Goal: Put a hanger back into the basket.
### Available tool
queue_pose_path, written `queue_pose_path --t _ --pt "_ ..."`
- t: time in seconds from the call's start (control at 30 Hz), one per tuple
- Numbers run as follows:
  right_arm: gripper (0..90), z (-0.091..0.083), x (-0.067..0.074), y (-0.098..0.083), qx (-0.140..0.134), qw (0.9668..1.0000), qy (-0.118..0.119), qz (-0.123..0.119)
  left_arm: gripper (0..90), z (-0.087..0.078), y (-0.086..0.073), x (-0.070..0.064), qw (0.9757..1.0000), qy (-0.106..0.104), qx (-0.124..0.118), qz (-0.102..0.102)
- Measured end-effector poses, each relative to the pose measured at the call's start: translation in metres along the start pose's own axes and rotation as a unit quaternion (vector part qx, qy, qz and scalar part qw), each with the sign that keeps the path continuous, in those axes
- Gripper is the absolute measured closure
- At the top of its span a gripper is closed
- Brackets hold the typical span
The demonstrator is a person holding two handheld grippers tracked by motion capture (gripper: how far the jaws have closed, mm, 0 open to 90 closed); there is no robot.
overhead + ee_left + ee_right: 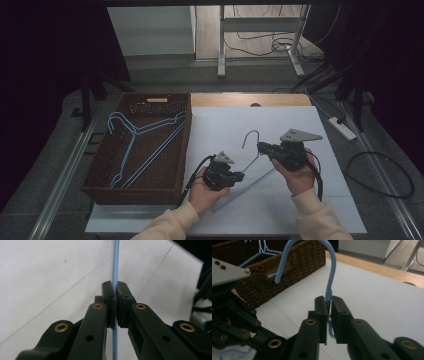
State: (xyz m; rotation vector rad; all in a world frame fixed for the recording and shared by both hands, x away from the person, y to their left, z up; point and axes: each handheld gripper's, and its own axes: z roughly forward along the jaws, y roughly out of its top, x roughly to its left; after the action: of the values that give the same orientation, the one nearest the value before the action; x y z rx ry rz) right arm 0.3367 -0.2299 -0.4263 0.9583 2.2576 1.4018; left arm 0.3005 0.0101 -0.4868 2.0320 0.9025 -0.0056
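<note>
Centre of frame: left gripper (241, 176) clamps the blue hanger (252, 159) on its wire; right gripper (260, 147), jaws nearly closed, pinches the hook's neck.

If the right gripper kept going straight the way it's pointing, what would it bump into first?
Probably the wicker basket. The right gripper is shut on the neck of the blue hanger, below its hook, and the basket's wall lies just ahead to the left. Depth is hard to judge, so it might only graze the corner.

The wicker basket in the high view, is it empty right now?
No, the wicker basket holds blue wire hangers lying across its bottom.
</note>
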Motion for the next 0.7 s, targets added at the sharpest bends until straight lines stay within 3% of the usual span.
queue_pose_path --t 0.17,0.3,0.47,0.7 --pt "62.7 -0.024 -0.001 -0.009 -0.039 0.9992 0.006 0.005 87.0 -0.008 0.003 -0.003 0.9998 0.000 -0.020 -0.001" --pt "53.5 -0.040 -0.001 -0.021 -0.051 0.9987 0.007 -0.003 87.0 -0.015 0.005 -0.005 0.9990 -0.017 -0.037 -0.017" --pt "47.4 -0.045 -0.006 -0.040 -0.039 0.9992 0.005 -0.006 86.9 -0.027 0.011 -0.012 0.9982 -0.029 -0.049 -0.017" --pt "37.4 -0.044 -0.012 -0.050 -0.036 0.9993 0.001 -0.006 86.9 -0.047 0.016 -0.009 0.9968 -0.039 -0.067 -0.020"
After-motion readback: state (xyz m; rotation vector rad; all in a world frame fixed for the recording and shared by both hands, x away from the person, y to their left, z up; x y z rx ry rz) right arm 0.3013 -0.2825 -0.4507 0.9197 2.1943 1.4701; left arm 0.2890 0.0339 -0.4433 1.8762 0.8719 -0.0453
